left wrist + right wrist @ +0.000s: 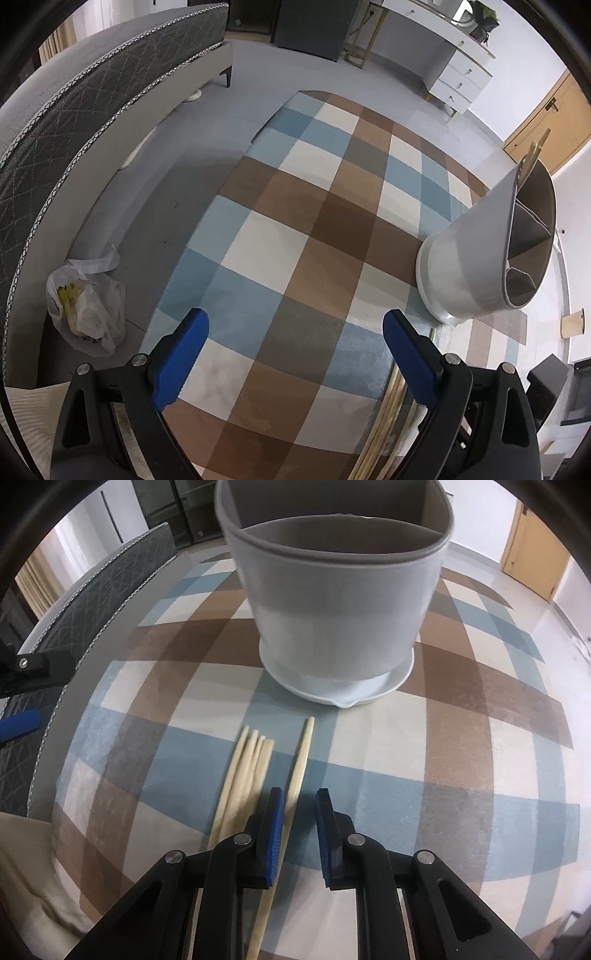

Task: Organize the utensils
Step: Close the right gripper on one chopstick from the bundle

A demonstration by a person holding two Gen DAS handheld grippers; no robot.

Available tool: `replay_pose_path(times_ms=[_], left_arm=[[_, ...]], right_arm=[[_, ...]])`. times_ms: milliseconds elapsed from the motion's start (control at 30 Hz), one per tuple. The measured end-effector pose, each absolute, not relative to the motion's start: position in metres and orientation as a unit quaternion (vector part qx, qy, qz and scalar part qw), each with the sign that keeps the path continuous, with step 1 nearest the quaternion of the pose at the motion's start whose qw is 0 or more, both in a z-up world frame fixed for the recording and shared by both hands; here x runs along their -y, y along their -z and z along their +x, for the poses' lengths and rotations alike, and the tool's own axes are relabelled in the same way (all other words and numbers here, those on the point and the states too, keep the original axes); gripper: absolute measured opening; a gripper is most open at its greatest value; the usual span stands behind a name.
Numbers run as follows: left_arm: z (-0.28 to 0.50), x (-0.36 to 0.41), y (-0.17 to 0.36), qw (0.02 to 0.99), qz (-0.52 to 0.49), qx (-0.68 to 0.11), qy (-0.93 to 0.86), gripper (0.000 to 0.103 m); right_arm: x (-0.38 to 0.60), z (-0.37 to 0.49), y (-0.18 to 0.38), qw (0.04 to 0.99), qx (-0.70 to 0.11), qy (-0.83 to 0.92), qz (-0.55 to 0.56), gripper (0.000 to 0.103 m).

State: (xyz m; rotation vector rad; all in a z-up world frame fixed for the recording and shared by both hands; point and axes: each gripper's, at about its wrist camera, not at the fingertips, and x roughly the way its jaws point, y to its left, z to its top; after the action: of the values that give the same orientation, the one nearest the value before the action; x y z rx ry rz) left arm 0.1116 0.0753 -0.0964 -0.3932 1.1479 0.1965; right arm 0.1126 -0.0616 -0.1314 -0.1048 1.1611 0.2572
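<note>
My left claw [295,354] hangs wide open over the checked tablecloth [295,206] with nothing between its pads. In the right wrist view a bundle of chopsticks [247,771] lies on the cloth, and just right of it a single chopstick [300,764] runs between the pads of my right claw [300,830], which stands narrowly open (the chopstick lies against the left pad, with a gap to the right one). Beyond them stands the grey utensil holder [340,602] on its saucer, one chopstick already sticking out of it.

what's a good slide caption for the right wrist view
Right gripper straddles one chopstick beside a chopstick bundle, before the grey holder.
</note>
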Motion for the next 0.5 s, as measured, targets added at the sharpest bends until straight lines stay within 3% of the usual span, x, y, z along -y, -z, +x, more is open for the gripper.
replay_pose_path(times_ms=[300,367,400,500], left_arm=[[0.113,-0.086,0.099,0.813,-0.185,-0.540,-0.112,0.092],[0.113,-0.085,0.098,0.814,-0.184,-0.540,-0.109,0.092],[0.114,-0.083,0.099,0.815,-0.181,-0.540,-0.107,0.092],[0.114,-0.074,0.101,0.812,-0.183,-0.549,-0.074,0.092]], right_arm=[[0.044,0.146,0.132,0.834,-0.526,-0.135,-0.095,0.018],[0.043,0.149,0.132,0.836,-0.523,-0.141,-0.092,0.015],[0.045,0.149,0.131,0.835,-0.524,-0.147,-0.082,0.005],[0.058,0.145,0.126,0.836,-0.524,-0.157,-0.042,0.004]])
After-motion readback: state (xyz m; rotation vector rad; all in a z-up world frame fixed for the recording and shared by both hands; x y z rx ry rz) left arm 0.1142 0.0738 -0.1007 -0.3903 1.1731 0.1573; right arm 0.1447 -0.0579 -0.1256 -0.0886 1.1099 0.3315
